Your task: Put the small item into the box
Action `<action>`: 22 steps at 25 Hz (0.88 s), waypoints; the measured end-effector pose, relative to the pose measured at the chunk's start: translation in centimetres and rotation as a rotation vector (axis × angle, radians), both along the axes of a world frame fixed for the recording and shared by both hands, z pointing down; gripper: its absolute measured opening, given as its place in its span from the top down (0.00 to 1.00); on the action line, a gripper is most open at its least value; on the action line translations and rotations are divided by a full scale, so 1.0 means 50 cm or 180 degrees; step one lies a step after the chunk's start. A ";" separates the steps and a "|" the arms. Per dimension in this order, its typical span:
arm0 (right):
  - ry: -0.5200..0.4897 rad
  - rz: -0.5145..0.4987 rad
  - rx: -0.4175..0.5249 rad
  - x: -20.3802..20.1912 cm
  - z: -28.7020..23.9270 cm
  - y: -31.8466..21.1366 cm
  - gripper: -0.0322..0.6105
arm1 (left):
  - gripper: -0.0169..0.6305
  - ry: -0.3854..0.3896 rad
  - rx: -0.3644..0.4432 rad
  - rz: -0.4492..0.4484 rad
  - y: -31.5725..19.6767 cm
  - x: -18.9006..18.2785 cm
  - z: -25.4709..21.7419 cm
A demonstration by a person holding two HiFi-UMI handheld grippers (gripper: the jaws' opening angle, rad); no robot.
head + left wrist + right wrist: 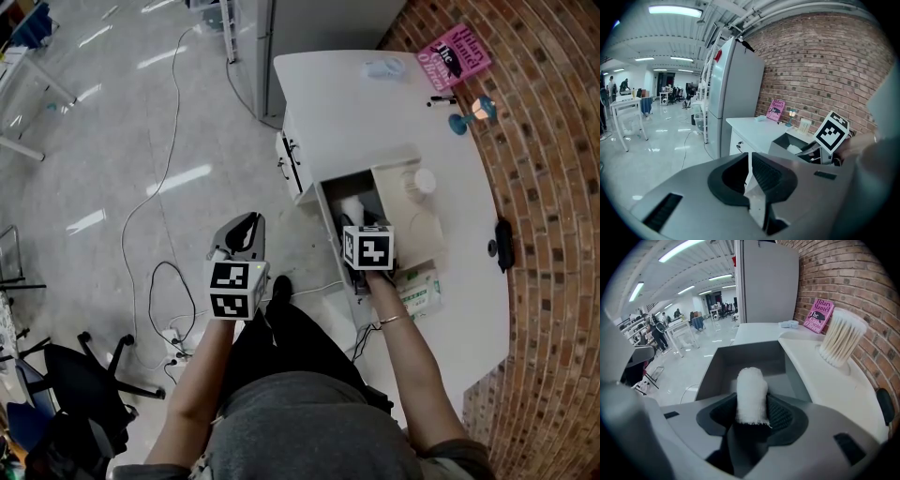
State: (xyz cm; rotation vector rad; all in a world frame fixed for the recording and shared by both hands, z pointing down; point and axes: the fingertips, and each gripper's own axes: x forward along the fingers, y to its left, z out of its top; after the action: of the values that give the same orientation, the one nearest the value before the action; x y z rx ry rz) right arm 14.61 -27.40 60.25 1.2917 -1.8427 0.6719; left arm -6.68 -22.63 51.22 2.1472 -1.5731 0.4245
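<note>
White cloth roll (pixel 751 394): pinching between right gripper (pixel 752 413) jaws, holding above grey box (pixel 740 359) for drop; parking left gripper (pixel 750 174) closed, empty, aside.

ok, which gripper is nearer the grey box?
Right. The right gripper is over the grey box, gripping a white cloth roll; the left gripper is out over the floor.

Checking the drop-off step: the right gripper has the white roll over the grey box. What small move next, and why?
Probably open the right gripper to release the white roll. It stands upright between the pads, and the open grey box lies right below and ahead with walls either side, so it should land inside.
</note>
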 end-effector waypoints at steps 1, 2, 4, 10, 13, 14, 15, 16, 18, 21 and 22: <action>0.0011 -0.0004 0.0013 0.000 0.000 0.000 0.65 | 0.91 0.0000 -0.0001 0.0005 0.001 -0.001 0.000; 0.0014 -0.0008 0.0023 -0.001 -0.001 0.001 0.64 | 0.91 0.0000 -0.0002 0.0009 0.002 -0.001 0.000; 0.0004 -0.0023 0.0031 -0.005 -0.001 0.002 0.61 | 0.91 -0.0005 0.0001 0.0011 0.004 -0.004 -0.001; -0.0013 -0.0085 0.0108 -0.016 -0.018 0.001 0.56 | 0.91 -0.0023 0.0025 0.0016 0.010 -0.011 -0.009; -0.0047 -0.0059 0.0243 -0.020 -0.041 -0.003 0.57 | 0.91 -0.0029 0.0040 0.0017 0.014 -0.014 -0.012; -0.0065 -0.0050 0.0294 -0.022 -0.050 -0.004 0.57 | 0.91 -0.0032 0.0045 0.0016 0.015 -0.016 -0.014; -0.0092 -0.0038 0.0347 -0.024 -0.061 -0.006 0.57 | 0.92 -0.0034 0.0051 0.0015 0.016 -0.018 -0.016; -0.0123 -0.0023 0.0404 -0.026 -0.073 -0.008 0.58 | 0.91 -0.0036 0.0059 0.0015 0.017 -0.020 -0.018; -0.0180 0.0022 0.0523 -0.028 -0.099 -0.010 0.59 | 0.91 -0.0041 0.0077 0.0019 0.019 -0.023 -0.021; -0.0269 0.0119 0.0734 -0.031 -0.143 -0.008 0.65 | 0.91 -0.0048 0.0102 0.0024 0.024 -0.029 -0.027; -0.0303 0.0139 0.0803 -0.033 -0.158 -0.007 0.66 | 0.91 -0.0050 0.0113 0.0027 0.026 -0.032 -0.029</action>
State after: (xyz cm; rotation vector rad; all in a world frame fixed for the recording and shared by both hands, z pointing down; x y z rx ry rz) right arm 12.95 -27.74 52.35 1.4874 -2.0323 0.5444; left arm -8.27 -21.36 49.76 2.1828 -1.5918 0.4201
